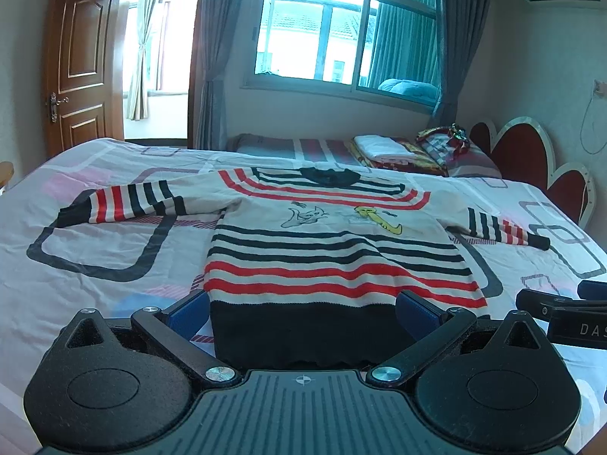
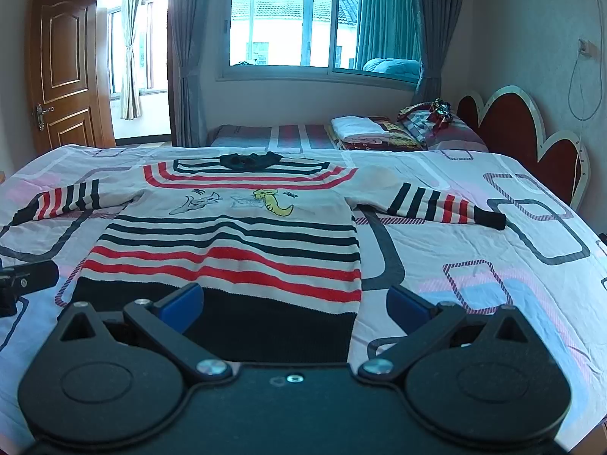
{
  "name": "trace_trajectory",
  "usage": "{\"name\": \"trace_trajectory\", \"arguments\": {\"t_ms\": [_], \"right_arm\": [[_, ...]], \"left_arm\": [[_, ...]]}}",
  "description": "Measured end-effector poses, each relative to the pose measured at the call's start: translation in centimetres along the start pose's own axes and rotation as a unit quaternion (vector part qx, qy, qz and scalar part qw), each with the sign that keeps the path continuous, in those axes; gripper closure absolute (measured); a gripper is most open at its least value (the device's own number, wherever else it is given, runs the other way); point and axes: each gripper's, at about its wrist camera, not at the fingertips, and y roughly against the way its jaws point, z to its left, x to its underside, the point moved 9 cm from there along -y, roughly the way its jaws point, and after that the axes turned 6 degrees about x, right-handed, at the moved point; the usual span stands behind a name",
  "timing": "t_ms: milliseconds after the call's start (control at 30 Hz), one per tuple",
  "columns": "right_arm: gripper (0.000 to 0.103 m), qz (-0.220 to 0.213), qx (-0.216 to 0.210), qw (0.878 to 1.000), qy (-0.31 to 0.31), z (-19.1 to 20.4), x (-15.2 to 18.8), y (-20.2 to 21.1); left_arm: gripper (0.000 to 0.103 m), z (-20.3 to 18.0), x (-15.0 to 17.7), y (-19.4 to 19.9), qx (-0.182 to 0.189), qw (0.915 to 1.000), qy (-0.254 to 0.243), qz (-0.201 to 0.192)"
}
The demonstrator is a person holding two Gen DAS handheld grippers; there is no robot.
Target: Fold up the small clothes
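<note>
A small striped sweater [image 1: 326,254] with red, black and white bands and a cartoon print lies flat, face up, on the bed, sleeves spread to both sides. It also shows in the right wrist view [image 2: 235,235]. My left gripper [image 1: 303,311] is open, its blue pads on either side of the black hem at the sweater's near left part. My right gripper [image 2: 296,303] is open over the hem's right corner, one pad over the hem, the other over the sheet. Neither holds anything. The right gripper shows at the right edge of the left wrist view [image 1: 565,311].
The bed sheet [image 2: 493,250] has a pattern of rounded rectangles. Folded bedding and pillows [image 2: 379,132] lie at the far side by a red headboard [image 2: 523,132]. A window, curtains and a wooden door [image 2: 60,72] stand beyond the bed.
</note>
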Motion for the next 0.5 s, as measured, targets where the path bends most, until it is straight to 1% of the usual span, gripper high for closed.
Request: {"name": "trace_trajectory", "arguments": {"t_ms": [500], "right_arm": [[0.001, -0.005, 0.0, 1.0, 0.001, 0.04, -0.07, 0.13]], "left_arm": [[0.0, -0.04, 0.1, 0.19, -0.004, 1.0, 0.0, 0.001]]}}
